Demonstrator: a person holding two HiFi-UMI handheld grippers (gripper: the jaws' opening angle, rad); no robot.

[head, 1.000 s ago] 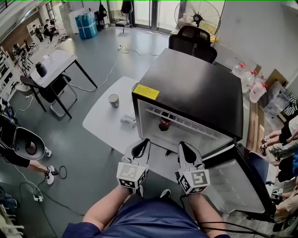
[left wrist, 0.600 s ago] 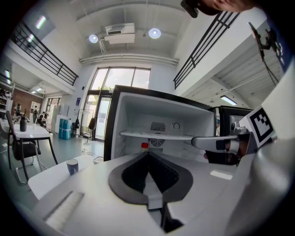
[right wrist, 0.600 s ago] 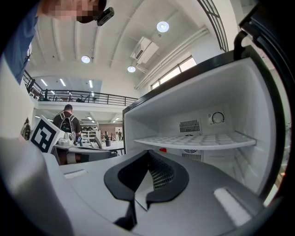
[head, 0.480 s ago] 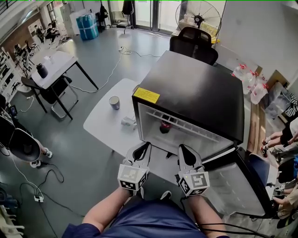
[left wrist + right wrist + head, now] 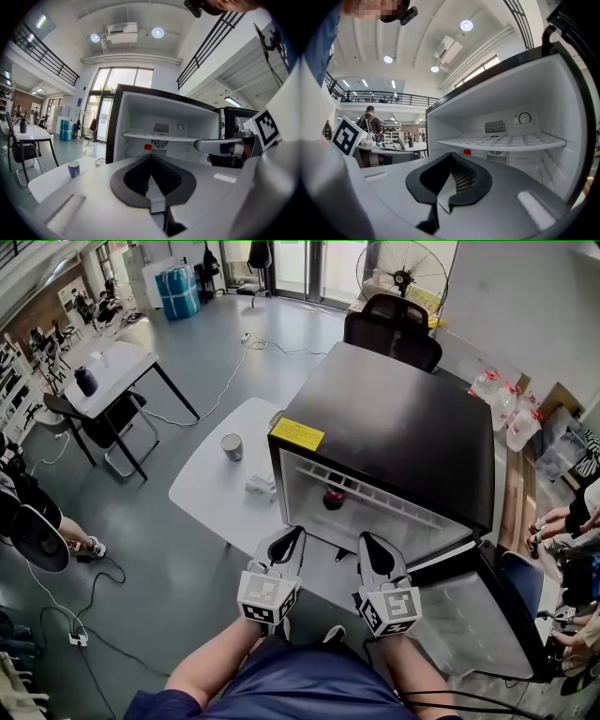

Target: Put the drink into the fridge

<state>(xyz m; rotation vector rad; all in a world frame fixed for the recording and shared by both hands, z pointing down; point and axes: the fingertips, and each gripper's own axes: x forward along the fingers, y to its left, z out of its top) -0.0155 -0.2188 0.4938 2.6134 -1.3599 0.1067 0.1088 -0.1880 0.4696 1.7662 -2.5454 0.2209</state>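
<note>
**Already inside: the drink stands in the open fridge, both grippers empty before it**

Already the drink (image 5: pixel 332 497) is in the fridge (image 5: pixel 403 427). It is a dark bottle with a red cap, standing upright below the white shelf (image 5: pixel 375 491) and toward the back wall. In both gripper views only the red cap shows, just over the jaws and under the shelf. No other item can be made out in the compartment.

The fridge is a small black box with a pale lining and a yellow label (image 5: pixel 296 434) on its top front corner. Its door (image 5: pixel 487 615) hangs wide open to the person's right.

The left gripper (image 5: pixel 289 538) and the right gripper (image 5: pixel 369 542) are held side by side just in front of the opening, pointing into it. Each gripper's own view shows its jaws closed together with nothing between them. Neither gripper touches the drink.

The fridge sits on a white table (image 5: pixel 211 498). To its left on the tabletop a blue cup (image 5: pixel 232 445) stands upright, well apart from the fridge. A small white object (image 5: pixel 260 486), too small to identify, lies just beside the fridge's left wall. A black office chair (image 5: pixel 389 324) stands behind the fridge.
</note>
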